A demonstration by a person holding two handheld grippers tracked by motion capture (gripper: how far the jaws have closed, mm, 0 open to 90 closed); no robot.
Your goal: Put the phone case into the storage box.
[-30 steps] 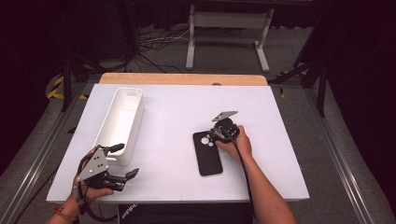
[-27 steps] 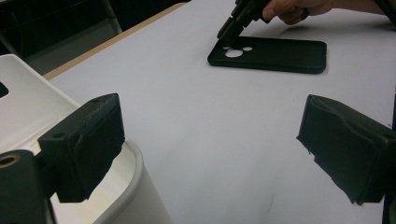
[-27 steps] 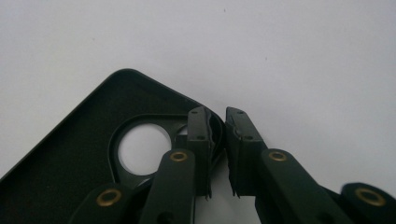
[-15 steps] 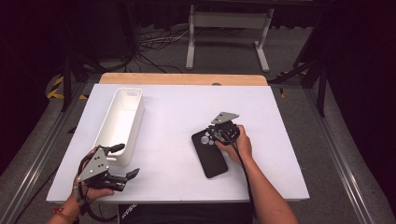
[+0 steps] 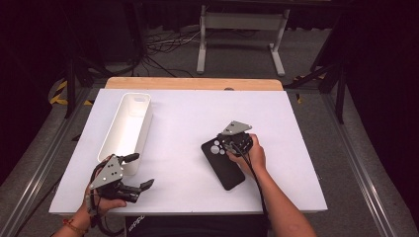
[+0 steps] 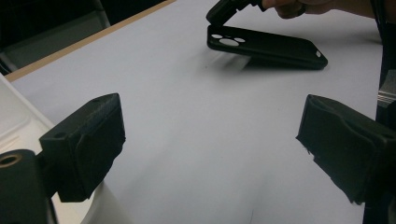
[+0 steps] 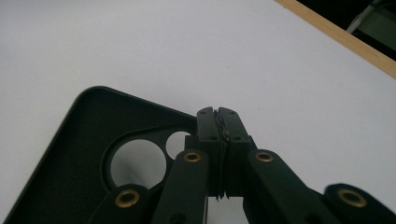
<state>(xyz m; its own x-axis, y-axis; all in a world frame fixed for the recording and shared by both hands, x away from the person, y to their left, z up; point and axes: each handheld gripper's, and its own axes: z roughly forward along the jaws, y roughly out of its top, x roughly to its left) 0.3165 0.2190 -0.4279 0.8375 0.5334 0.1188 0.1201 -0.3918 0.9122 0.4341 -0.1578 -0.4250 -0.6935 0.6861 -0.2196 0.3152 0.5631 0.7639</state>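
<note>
While we look along our left gripper [image 6: 210,154], its two black jaws stand wide apart with nothing but bare white table [image 6: 187,116] between them, and a sliver of the white tray [image 6: 14,121] shows at the edge just beside the near jaw. Farther off in that same view the phone case [image 6: 271,46] lies tilted, its camera end raised off the table while the far end rests on it, a tilt that the high view hardly lets us see. From above, the left gripper [image 5: 136,173] hangs near the front edge of the table, just beside the near end of the long white tray [image 5: 126,131].

Along our right gripper [image 7: 218,126] the jaws are clamped tight on the rim of the phone case [image 7: 79,154] at its camera corner; they have just been closing, with that edge between them. This close view shows the case's inner side: matt black, with rounded corners, one large round hole and a smaller one beside it. In the high view the case [image 5: 225,165] sits right of the table's middle, well apart from the tray, with our right gripper [image 5: 228,143] on its far end.
</note>
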